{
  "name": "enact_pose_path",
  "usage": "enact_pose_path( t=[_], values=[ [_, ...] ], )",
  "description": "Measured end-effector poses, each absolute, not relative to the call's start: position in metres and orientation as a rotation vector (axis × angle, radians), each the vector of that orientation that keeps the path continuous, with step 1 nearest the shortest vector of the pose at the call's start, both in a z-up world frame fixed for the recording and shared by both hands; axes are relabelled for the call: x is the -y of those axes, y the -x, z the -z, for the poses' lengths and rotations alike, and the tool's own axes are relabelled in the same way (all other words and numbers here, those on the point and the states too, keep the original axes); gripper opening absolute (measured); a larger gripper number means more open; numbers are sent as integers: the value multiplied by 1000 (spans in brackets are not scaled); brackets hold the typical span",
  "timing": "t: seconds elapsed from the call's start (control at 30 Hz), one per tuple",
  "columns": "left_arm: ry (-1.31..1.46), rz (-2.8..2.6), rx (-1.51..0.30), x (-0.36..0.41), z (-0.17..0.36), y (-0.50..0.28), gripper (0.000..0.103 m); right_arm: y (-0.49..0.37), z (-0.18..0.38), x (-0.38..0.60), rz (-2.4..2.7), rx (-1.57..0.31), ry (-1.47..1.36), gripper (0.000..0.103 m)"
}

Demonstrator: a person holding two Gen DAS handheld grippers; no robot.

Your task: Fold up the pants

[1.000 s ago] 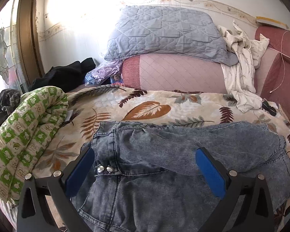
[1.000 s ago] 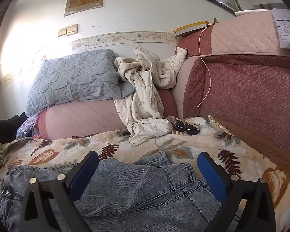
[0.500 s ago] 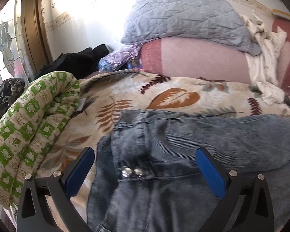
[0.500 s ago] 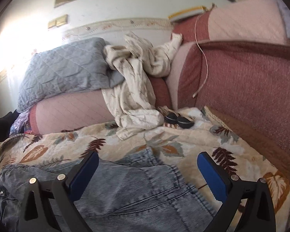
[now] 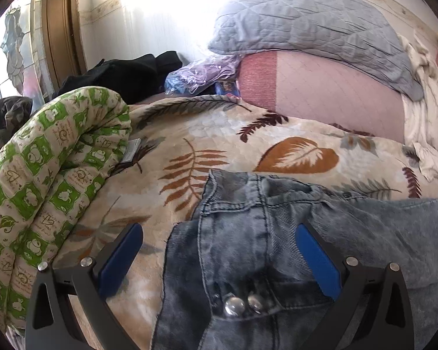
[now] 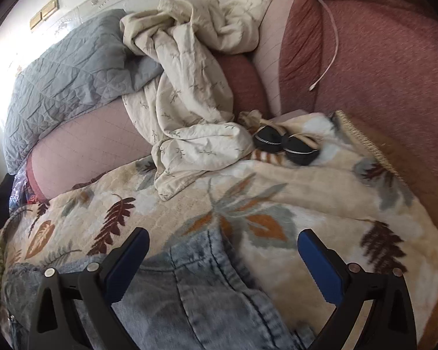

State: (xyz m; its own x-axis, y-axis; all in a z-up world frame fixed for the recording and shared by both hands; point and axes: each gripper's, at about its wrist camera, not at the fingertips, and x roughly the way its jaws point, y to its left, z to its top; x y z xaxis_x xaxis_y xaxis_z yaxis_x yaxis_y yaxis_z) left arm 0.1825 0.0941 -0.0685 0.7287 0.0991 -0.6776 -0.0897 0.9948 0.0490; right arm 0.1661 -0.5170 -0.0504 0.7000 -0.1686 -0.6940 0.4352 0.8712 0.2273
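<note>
Both tools gape wide: the left tool [image 5: 219,250] should pinch the jeans' [image 5: 277,248] waistband squarely, the right tool [image 6: 222,256] the hem.

Left gripper [image 5: 219,250] and right gripper [image 6: 223,255] both spread wide

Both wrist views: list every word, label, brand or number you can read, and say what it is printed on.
No text reads clearly in either view.
Green quilt: small writing in its cream squares, too blurred to read.
Tag at the quilt's edge: print too small to read.
Blue packet behind the leaf blanket: coloured print, unreadable.
Wall plates: no legible marks.
Jeans: two metal snaps, no readable stamp.
</note>
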Motion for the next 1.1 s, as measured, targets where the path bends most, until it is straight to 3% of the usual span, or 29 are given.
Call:
enact_pose_path(
  t=[0.17, 0.33, 0.43, 0.47, 0.57, 0.8, 1.1],
  values=[
    [21, -90, -777, -109, 71, -192, 103, -205, 71, 518, 323, -827, -390, 91],
    [88, -122, -799, -135, 75, -201, 103, -222, 107, 520, 324, -974, -379, 74],
    [107, -144, -794, -149, 73, -204, 103, -221, 117, 517, 338, -990, -370, 49],
    [113, -149, -789, -154, 72, -205, 103, -219, 117, 514, 331, -985, -363, 32],
    [152, -145, -790, -170, 68, -209, 103, -210, 110, 509, 338, -958, -376, 18],
    [264, -71, -822, -180, 59, -245, 103, -178, 64, 487, 302, -798, -452, 17],
    [247, -26, -991, -160, 95, -292, 103, -167, 39, 468, 301, -682, -439, 16]
  ],
)
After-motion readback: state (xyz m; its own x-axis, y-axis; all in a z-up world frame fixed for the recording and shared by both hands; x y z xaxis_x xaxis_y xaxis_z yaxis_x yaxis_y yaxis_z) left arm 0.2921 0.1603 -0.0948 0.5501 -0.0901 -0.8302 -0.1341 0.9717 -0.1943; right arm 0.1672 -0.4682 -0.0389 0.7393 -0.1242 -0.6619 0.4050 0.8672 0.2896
